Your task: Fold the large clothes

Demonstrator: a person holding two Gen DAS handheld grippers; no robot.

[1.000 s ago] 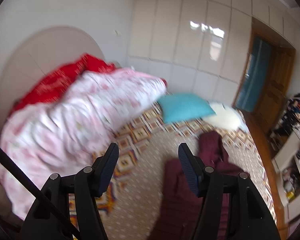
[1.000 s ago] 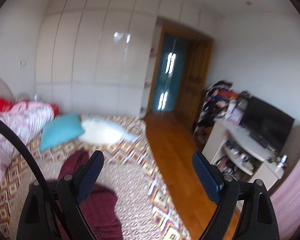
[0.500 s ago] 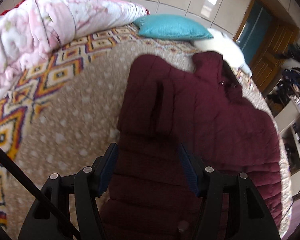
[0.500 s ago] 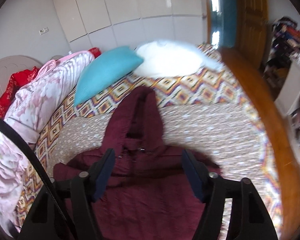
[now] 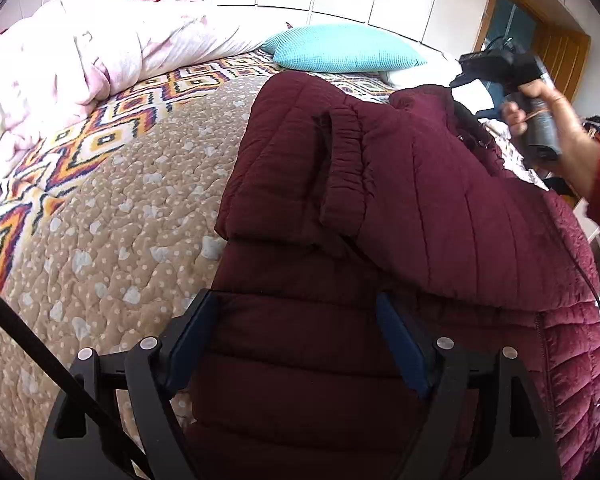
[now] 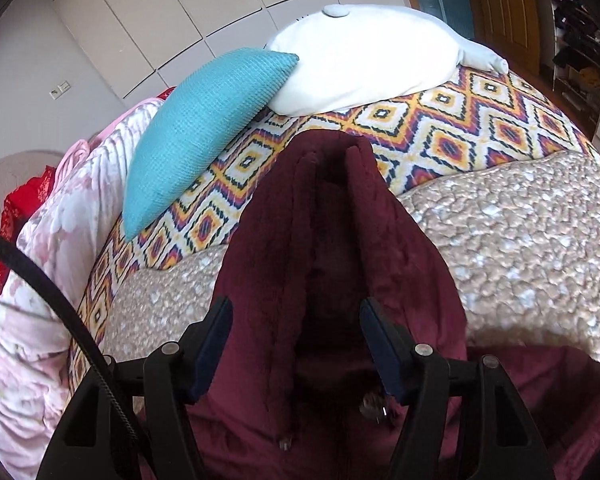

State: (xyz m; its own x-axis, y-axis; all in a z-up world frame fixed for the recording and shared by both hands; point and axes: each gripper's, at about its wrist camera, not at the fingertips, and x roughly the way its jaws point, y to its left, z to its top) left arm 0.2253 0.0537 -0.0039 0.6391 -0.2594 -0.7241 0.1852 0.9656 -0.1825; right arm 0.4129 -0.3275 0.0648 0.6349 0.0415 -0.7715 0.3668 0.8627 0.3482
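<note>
A maroon quilted hooded jacket (image 5: pixel 400 208) lies spread on the bed, one sleeve (image 5: pixel 344 168) folded across its body. My left gripper (image 5: pixel 296 312) is open and hovers low over the jacket's lower part, nothing between its jaws. In the right wrist view the jacket's hood (image 6: pixel 332 216) points toward the pillows. My right gripper (image 6: pixel 296 320) is open just above the hood's base and collar. It also shows in the left wrist view (image 5: pixel 504 72), held in a hand above the hood.
The bed has a beige dotted quilt (image 5: pixel 112 216) with a diamond-pattern border (image 6: pixel 452 120). A pink floral duvet (image 5: pixel 72 60) is heaped at the left. A turquoise pillow (image 6: pixel 204 128) and a white pillow (image 6: pixel 364 64) lie beyond the hood. White wardrobes and a wooden door (image 6: pixel 504 4) stand behind.
Both grippers have come down and closer to the jacket, which now fills the views. The right gripper has moved to the hood. Both stay open.
</note>
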